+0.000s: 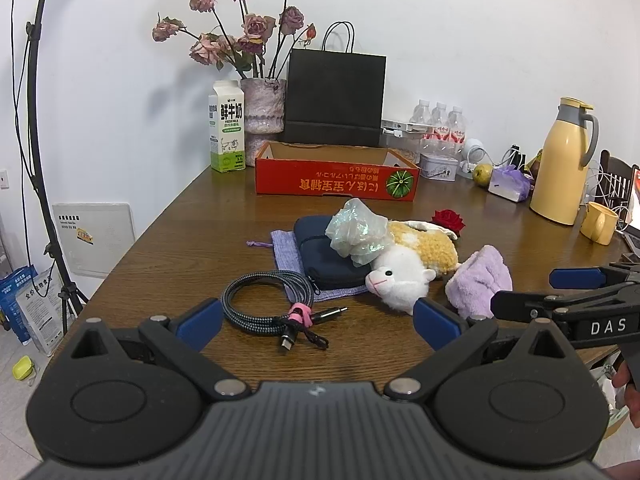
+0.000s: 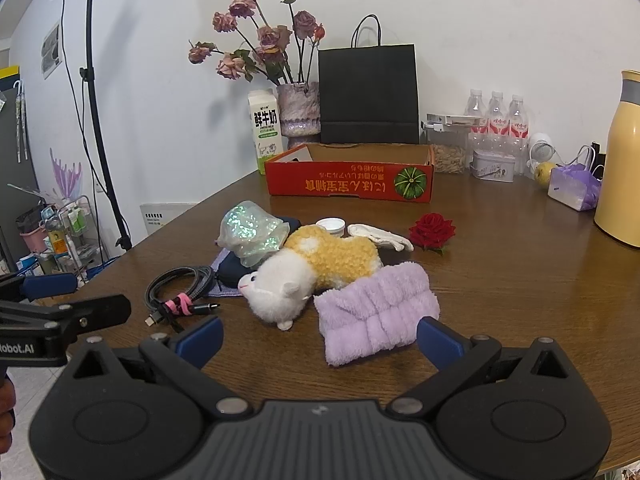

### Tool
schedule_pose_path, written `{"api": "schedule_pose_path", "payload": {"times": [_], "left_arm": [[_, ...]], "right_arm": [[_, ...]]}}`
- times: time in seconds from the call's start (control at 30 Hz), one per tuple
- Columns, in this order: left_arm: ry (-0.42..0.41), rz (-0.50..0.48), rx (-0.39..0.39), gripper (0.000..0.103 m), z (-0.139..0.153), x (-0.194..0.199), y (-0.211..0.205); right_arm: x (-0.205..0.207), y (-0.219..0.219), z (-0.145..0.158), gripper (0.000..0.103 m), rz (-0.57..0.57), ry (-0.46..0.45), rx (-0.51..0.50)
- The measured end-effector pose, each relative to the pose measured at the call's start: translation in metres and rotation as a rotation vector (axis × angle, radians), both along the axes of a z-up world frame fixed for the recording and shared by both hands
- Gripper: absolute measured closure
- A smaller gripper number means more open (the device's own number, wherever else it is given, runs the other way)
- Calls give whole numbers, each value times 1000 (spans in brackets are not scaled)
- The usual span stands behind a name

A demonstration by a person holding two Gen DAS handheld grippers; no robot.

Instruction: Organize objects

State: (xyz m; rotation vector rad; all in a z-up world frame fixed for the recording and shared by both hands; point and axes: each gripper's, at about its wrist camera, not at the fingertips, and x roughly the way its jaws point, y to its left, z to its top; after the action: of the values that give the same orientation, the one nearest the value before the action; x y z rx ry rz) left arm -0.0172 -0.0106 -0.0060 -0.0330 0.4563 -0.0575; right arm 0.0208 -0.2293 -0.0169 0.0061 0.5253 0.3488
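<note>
- the left gripper [image 1: 318, 325] hovers low over the near edge of the wooden worktop [image 1: 200, 216], its blue-padded fingers [image 1: 200, 322] spread wide and holding nothing.
- the right gripper [image 2: 320, 336] is likewise spread wide and empty, its fingers [image 2: 440, 340] flanking the near end of a lilac fleece headband [image 2: 376, 312] without touching it.
- in the left wrist view a coiled braided usb cable [image 1: 272, 300], bound with a pink tie, lies just ahead of the open fingers at 12 o'clock.
- beyond the cable, a navy zip pouch [image 1: 328, 260] rests on a lilac drawstring bag [image 1: 286, 252], with an iridescent crumpled wrapper [image 1: 358, 232] on top of the pouch.
- a yellow-and-white plush sheep [image 2: 312, 268] lies on its side in the middle of the pile, head toward the camera, touching the headband at its 4 o'clock.
- behind the sheep sit a small white jar [image 2: 331, 226] and a white glove [image 2: 380, 237]; a red fabric rose [image 2: 432, 231] lies near the glove at 3 o'clock.
- a red cardboard tray [image 2: 348, 184] with a pumpkin print stands at the far side at 12 o'clock, apart from the pile.
- behind it stand a milk carton [image 2: 266, 132], a vase of faded roses [image 2: 298, 110] and a black paper bag [image 2: 368, 96].
- a yellow thermos jug [image 1: 560, 160] and a yellow mug [image 1: 600, 222] stand at 2 o'clock in the left wrist view.
</note>
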Motion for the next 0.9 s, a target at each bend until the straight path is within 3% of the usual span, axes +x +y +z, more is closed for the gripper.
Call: {"api": "schedule_pose_path", "payload": {"times": [0.4, 0.9], "left_arm": [[-4, 10, -6, 0, -7, 7, 3], [49, 31, -14, 0, -23, 32, 9]], "right_arm": [[7, -2, -14, 0, 6, 24, 1], [32, -10, -30, 0, 4, 47, -26]]}}
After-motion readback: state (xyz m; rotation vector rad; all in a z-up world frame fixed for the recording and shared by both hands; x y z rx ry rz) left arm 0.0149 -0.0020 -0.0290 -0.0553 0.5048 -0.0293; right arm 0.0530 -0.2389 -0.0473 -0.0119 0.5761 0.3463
